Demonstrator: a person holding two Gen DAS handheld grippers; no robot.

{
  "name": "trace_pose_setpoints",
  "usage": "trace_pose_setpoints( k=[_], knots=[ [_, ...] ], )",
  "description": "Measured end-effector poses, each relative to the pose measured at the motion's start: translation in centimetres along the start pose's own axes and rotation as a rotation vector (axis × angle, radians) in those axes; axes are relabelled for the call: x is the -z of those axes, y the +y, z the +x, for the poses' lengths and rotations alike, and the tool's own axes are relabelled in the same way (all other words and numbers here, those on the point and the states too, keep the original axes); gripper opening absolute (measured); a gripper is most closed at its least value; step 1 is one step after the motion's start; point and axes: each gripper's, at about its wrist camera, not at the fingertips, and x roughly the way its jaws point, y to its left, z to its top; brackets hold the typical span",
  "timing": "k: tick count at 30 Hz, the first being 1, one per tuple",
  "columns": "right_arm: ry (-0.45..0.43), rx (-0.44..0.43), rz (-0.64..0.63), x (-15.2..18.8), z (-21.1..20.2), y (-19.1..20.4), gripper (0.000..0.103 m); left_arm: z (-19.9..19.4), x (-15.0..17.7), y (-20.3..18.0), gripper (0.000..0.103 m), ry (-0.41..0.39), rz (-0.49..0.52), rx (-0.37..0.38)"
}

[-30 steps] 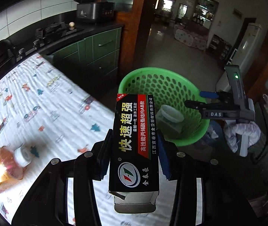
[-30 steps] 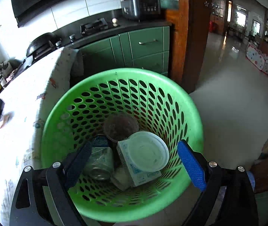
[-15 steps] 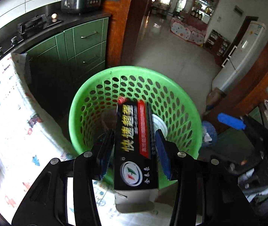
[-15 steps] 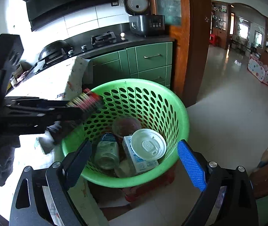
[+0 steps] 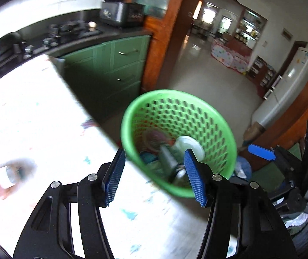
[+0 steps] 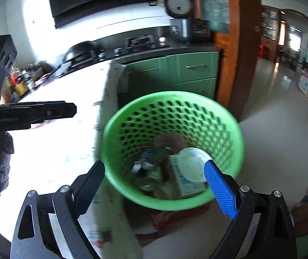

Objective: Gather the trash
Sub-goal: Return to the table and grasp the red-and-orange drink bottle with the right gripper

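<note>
both jaws stand wide apart, gripping nothing. your left gripper (image 5: pixel 155 176) hovers at the table (image 5: pixel 45 112) edge, just beside the green basket (image 5: pixel 218 129). your right gripper (image 6: pixel 155 191) points down into that basket, where a dark box (image 5: pixel 168 158), a white lid (image 6: pixel 191 167), a carton (image 6: pixel 188 185) and a jar (image 6: pixel 147 181) lie. a bottle (image 5: pixel 4 176) lies on the table.

Green kitchen cabinets (image 5: pixel 119 64), dark countertop (image 6: pixel 154 47), wooden doorframe (image 5: pixel 164 32), glossy pale floor (image 5: pixel 208 69), white fridge (image 5: pixel 288 86)
</note>
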Motion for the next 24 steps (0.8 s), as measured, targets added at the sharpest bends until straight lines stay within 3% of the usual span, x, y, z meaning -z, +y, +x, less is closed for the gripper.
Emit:
trace_pose_setpoints(
  k=[9,13,18,24],
  knots=[
    [0.021,-0.119,-0.151,-2.1,1.4,7.5,0.090,-8.1,3.6,7.1,0.058,-0.088,-0.094,-0.116],
    [0.027,-0.153,-0.217,-3.0,2.2,11.1,0.090,-10.8,4.7,10.4,0.058,-0.098,-0.079,-0.198],
    [0.037,-0.185,-0.256,-3.6,3.0,14.1,0.090,-12.2,5.2,14.1,0.064,-0.068,-0.001,-0.269],
    [0.062,-0.188,-0.299,-3.9,4.2,16.8,0.090,-11.9,5.7,17.0,0.075,0.000,0.170,-0.336]
  ],
)
